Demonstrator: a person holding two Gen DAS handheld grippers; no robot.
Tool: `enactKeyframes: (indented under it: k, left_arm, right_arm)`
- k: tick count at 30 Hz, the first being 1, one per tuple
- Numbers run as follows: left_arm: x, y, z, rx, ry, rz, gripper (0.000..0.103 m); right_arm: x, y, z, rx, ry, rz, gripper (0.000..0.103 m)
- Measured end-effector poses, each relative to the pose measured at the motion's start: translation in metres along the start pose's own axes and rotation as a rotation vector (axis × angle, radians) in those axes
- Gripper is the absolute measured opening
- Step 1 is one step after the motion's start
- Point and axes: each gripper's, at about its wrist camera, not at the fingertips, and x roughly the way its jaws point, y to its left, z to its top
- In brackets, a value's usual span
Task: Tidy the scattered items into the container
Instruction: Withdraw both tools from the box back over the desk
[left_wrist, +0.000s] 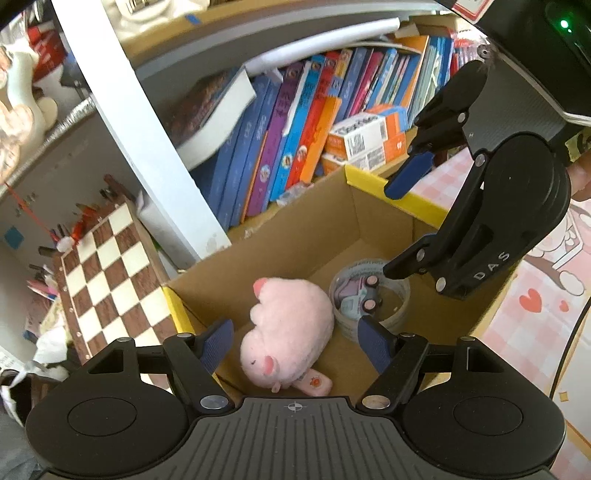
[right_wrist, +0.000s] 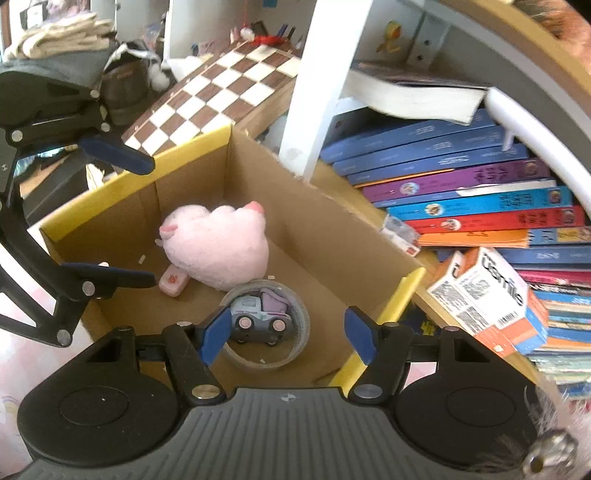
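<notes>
An open cardboard box (left_wrist: 295, 229) (right_wrist: 314, 229) with yellow rim tape holds a pink plush pig (left_wrist: 288, 328) (right_wrist: 218, 247). Beside the pig lie a small pink tag-like piece (left_wrist: 314, 384) (right_wrist: 173, 281) and a clear tape roll (left_wrist: 397, 317) (right_wrist: 303, 325). A small toy car (left_wrist: 358, 295) (right_wrist: 258, 317) sits inside the roll. My left gripper (left_wrist: 295, 339) (right_wrist: 138, 219) hangs open over the pig, holding nothing. My right gripper (right_wrist: 287, 332) (left_wrist: 400, 225) is open above the tape roll, also with nothing in it.
A shelf of leaning books (left_wrist: 295, 129) (right_wrist: 461, 199) stands right behind the box, with an orange-and-white carton (left_wrist: 365, 136) (right_wrist: 491, 299). A chessboard (left_wrist: 110, 273) (right_wrist: 221, 85) leans beside the box. A white shelf post (left_wrist: 147, 140) (right_wrist: 317, 85) rises close by. A pink checked cloth (left_wrist: 535, 314) covers the table.
</notes>
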Motion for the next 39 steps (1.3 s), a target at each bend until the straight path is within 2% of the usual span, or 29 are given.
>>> enactKeyframes:
  k: [11, 21, 39]
  left_arm:
    - [-0.047, -0.016, 0.001, 0.003, -0.072, 0.013, 0.077]
    - [-0.083, -0.042, -0.003, 0.004, -0.129, -0.009, 0.078]
    - [-0.092, -0.091, -0.016, -0.011, -0.137, -0.099, 0.078]
  right_arm:
    - [-0.051, 0.002, -0.028, 0.074, -0.06, -0.032, 0.067]
    - [-0.085, 0.007, -0.064, 0.163, -0.087, -0.048, 0.067]
    - [-0.12, 0.007, -0.136, 0.347, -0.083, -0.124, 0.07]
